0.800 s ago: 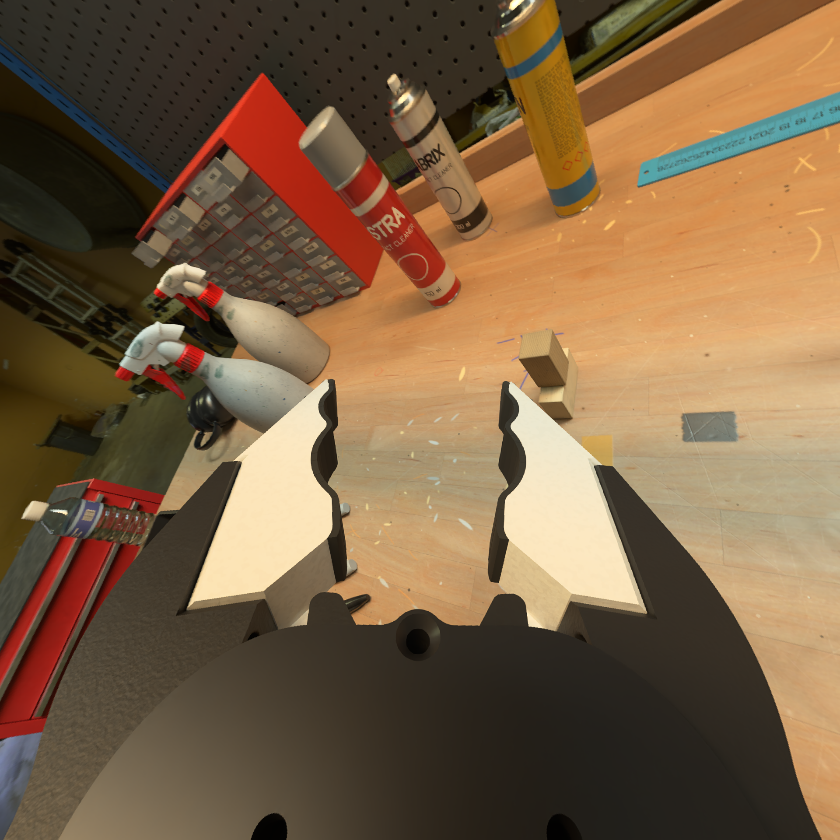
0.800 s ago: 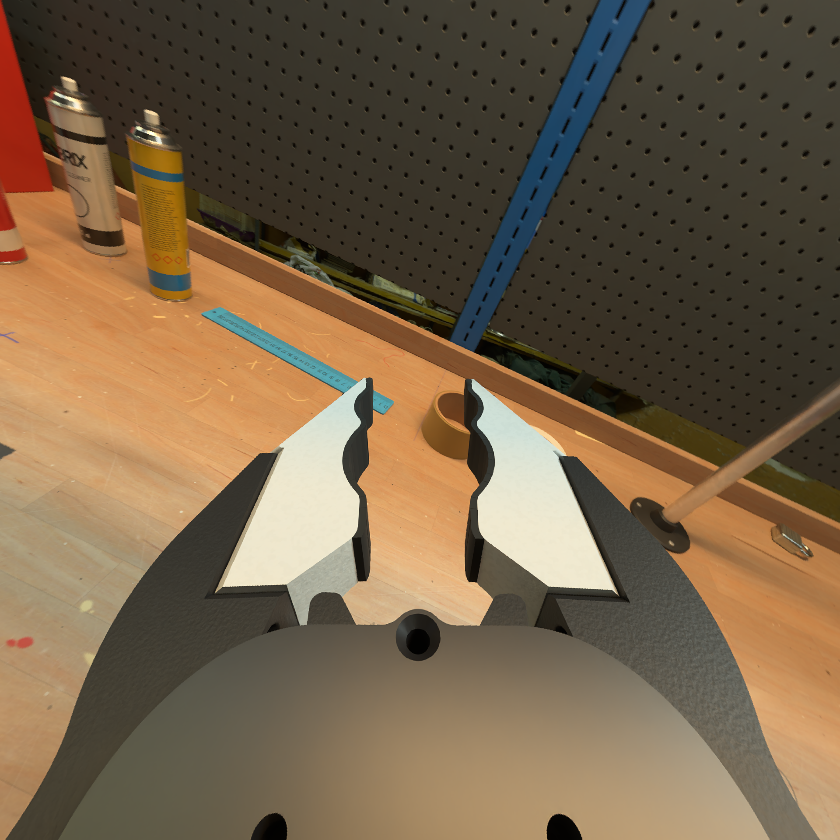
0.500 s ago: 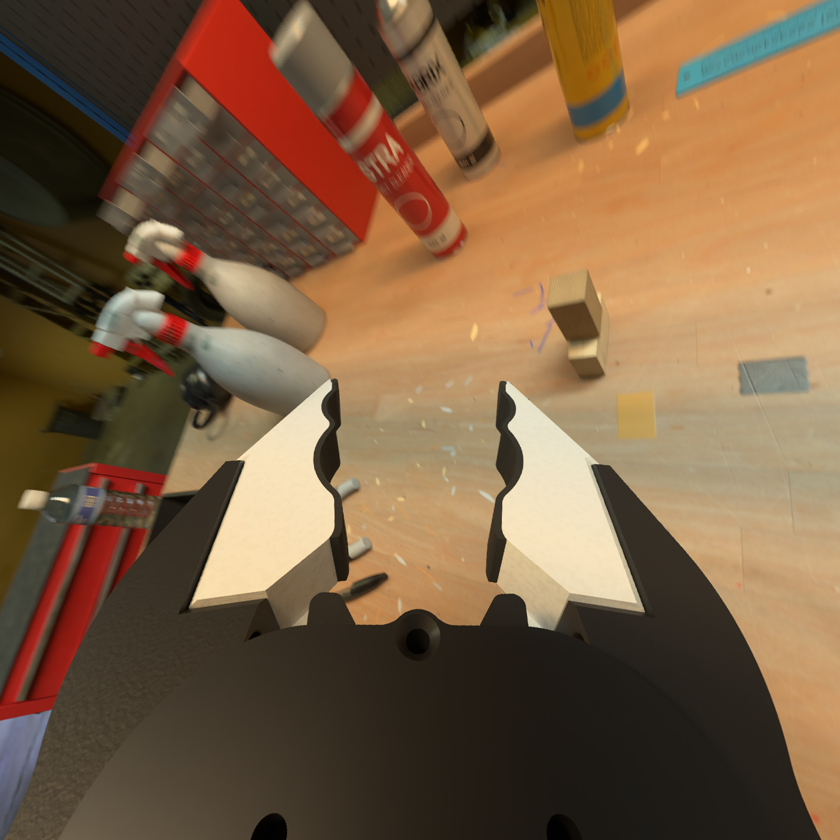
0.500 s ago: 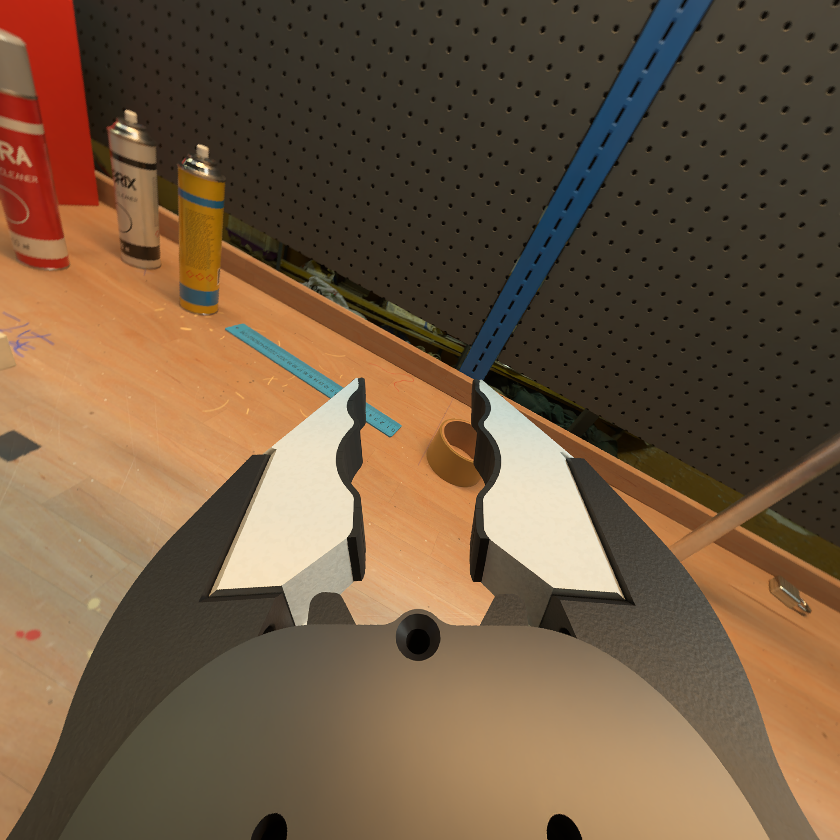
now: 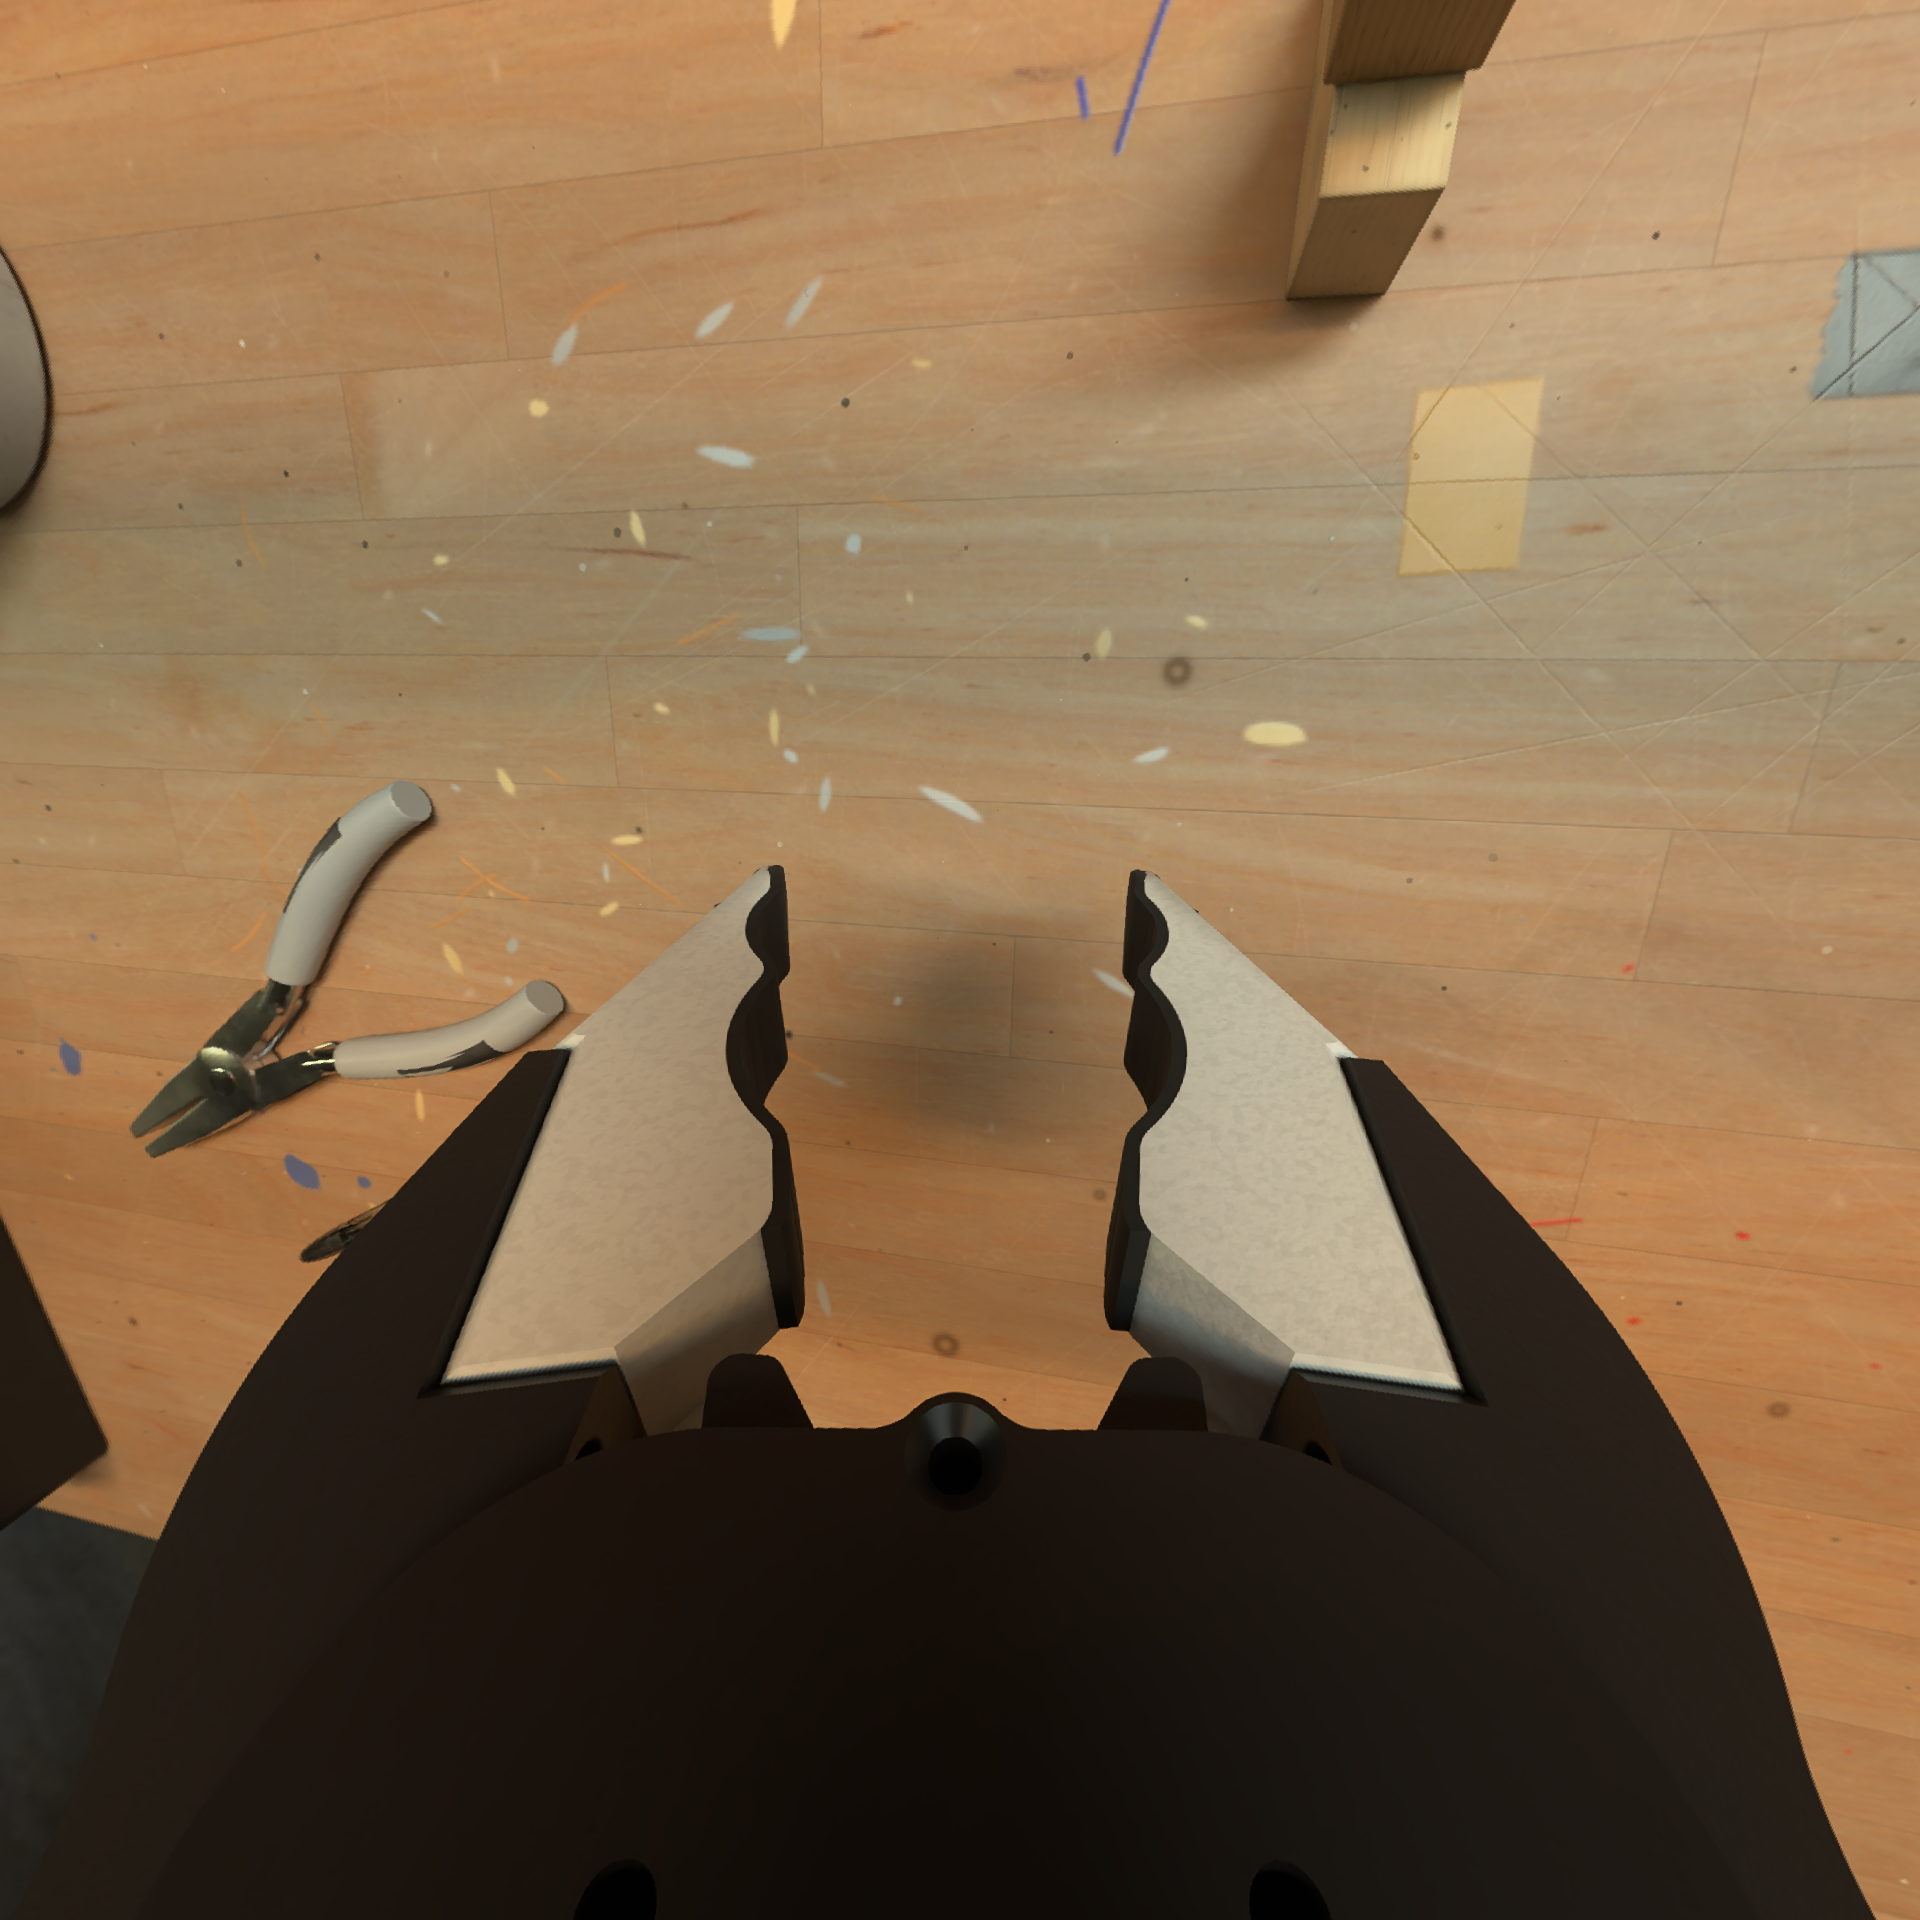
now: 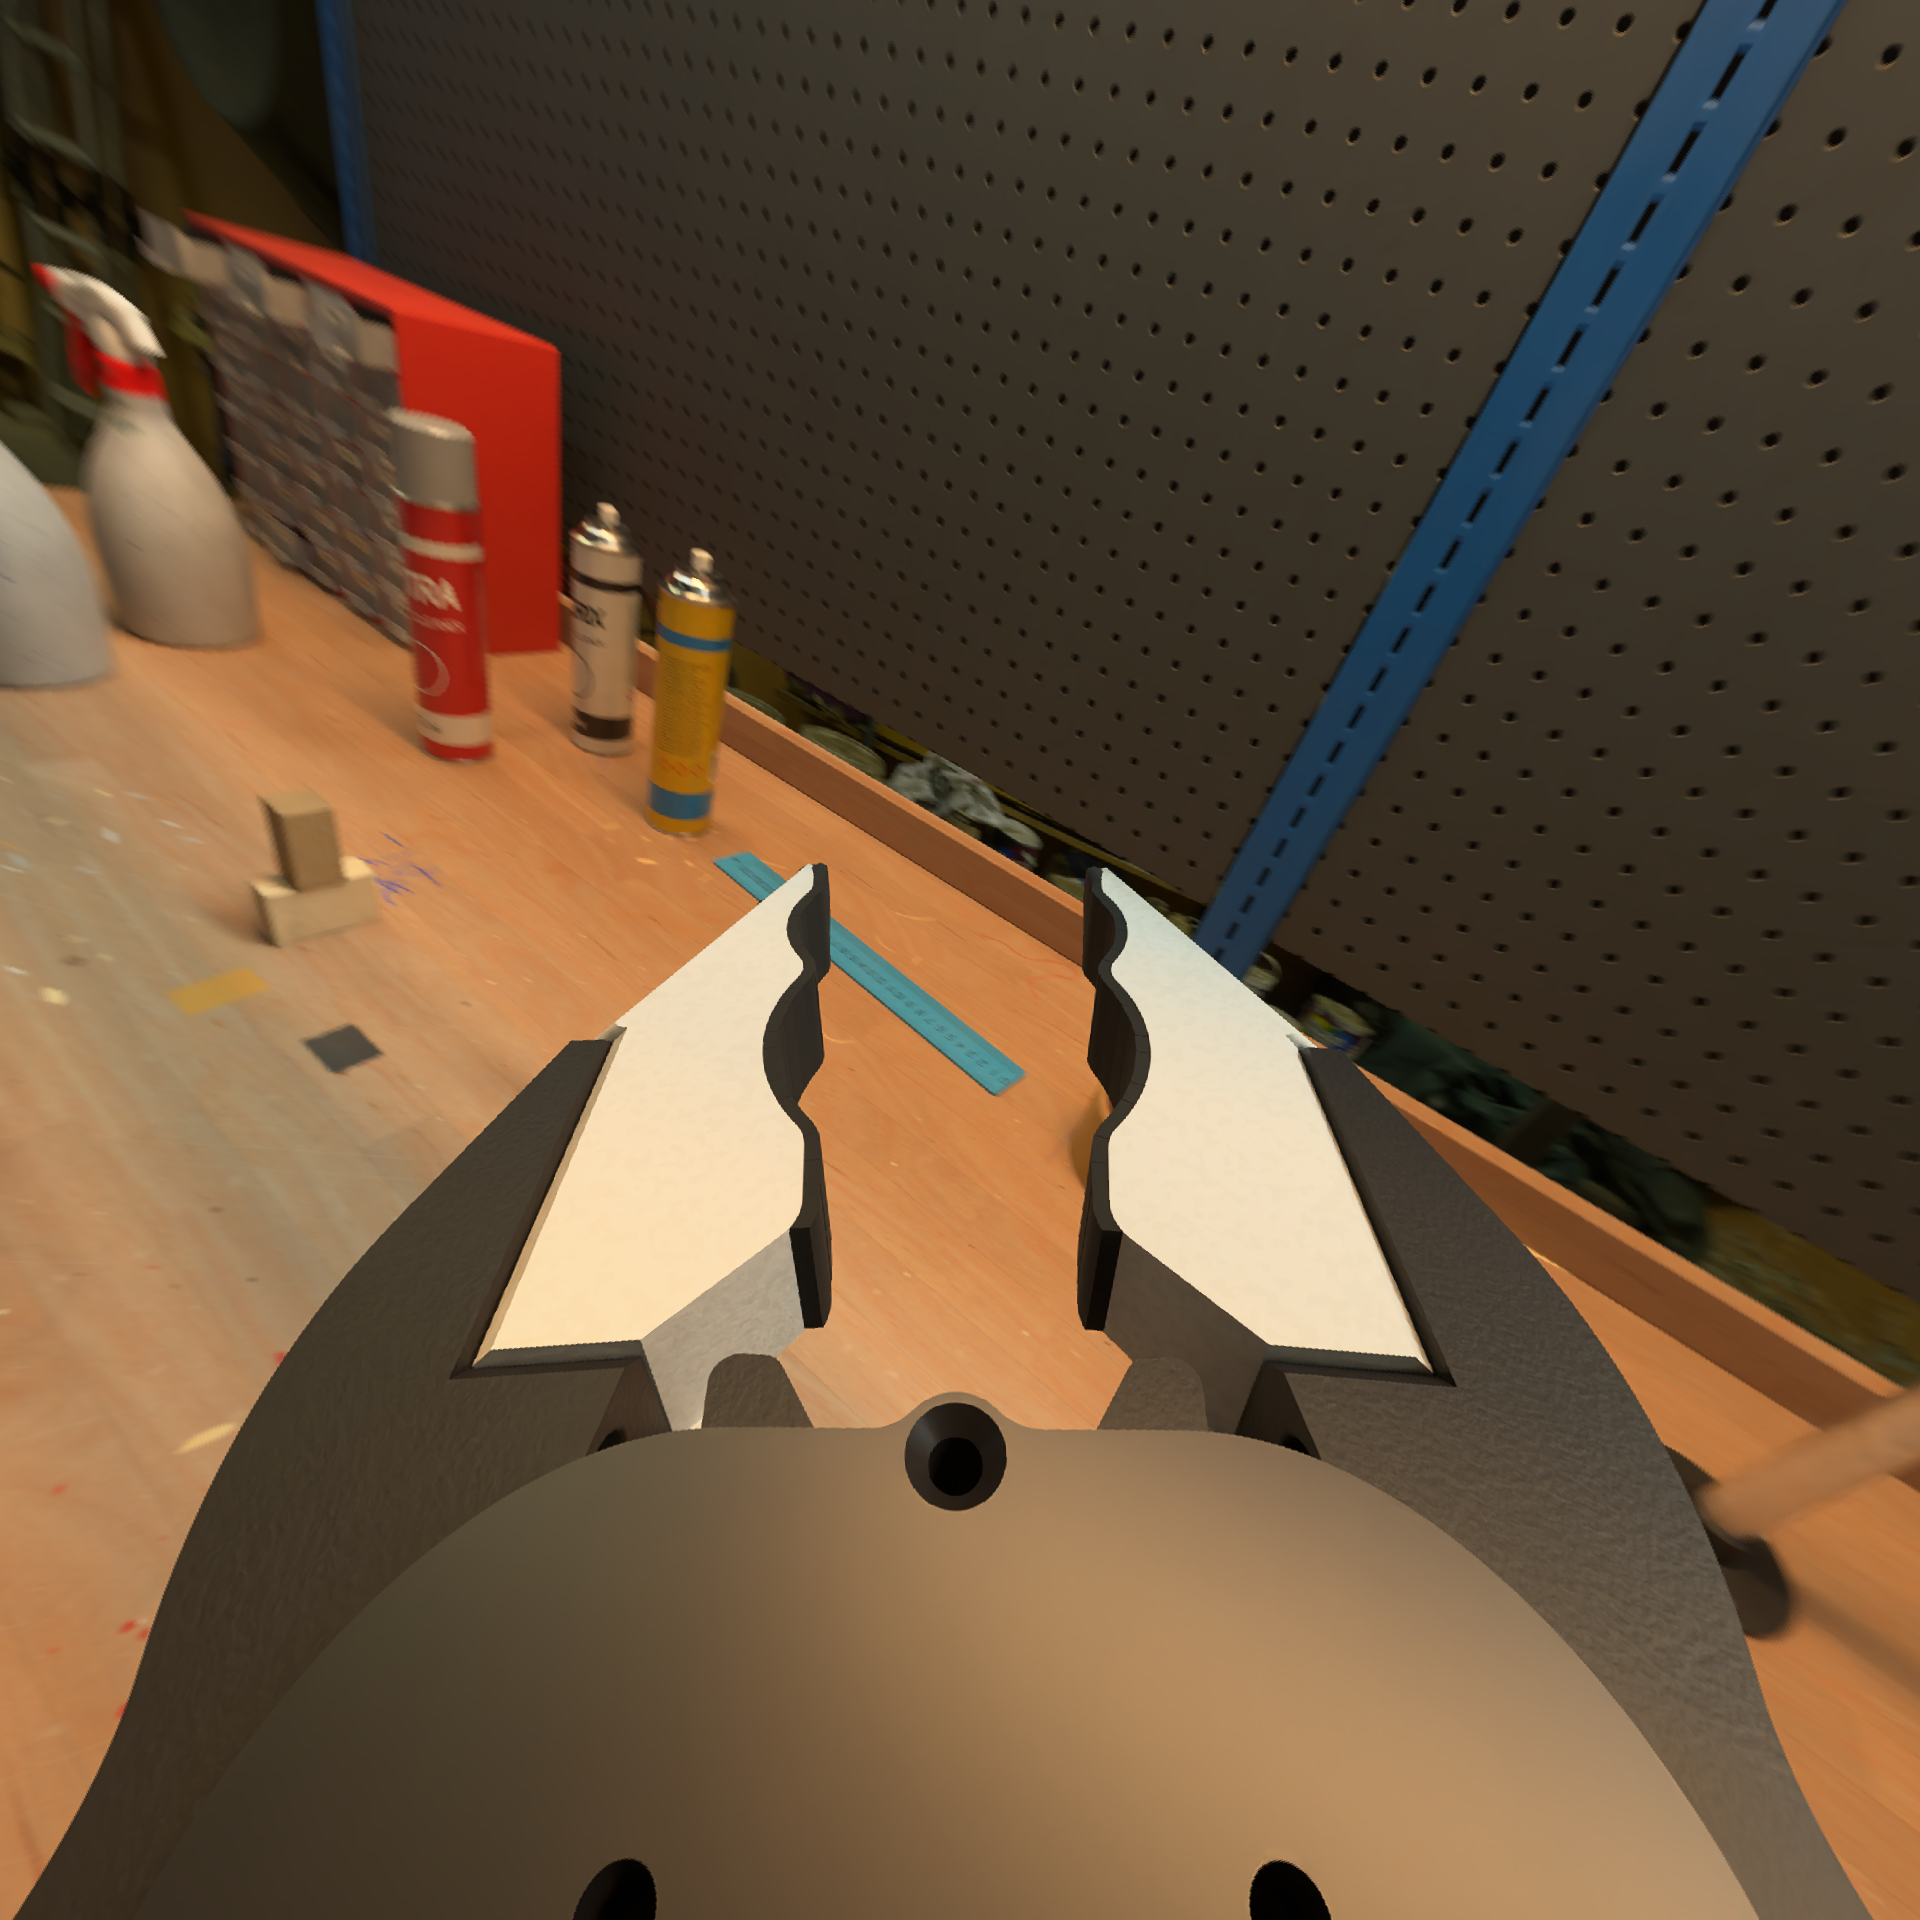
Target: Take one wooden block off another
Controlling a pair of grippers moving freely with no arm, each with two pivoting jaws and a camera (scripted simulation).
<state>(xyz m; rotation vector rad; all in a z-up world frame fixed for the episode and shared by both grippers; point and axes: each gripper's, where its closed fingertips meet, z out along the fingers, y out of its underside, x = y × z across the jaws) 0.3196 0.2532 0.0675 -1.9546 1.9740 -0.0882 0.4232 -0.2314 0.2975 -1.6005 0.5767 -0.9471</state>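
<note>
The left claw (image 5: pixel 956 883) has been tipped down toward the worktop (image 5: pixel 1039 582), so the blocks now sit at the view's top right edge. Both claws are open and empty; the right claw (image 6: pixel 956 883) is well apart from the stack. The top block (image 6: pixel 301 836) stands on the bottom block (image 6: pixel 312 909). It is judged light, stiff and dry, best taken across its flat side faces.

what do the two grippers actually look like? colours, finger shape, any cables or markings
Both match: left gripper and right gripper each have a dark, matte, rounded body, two pale cream wedge-shaped fingers tapering to points, black scalloped inner edges, and a round socket at the finger base. No cables or markings visible.
</note>
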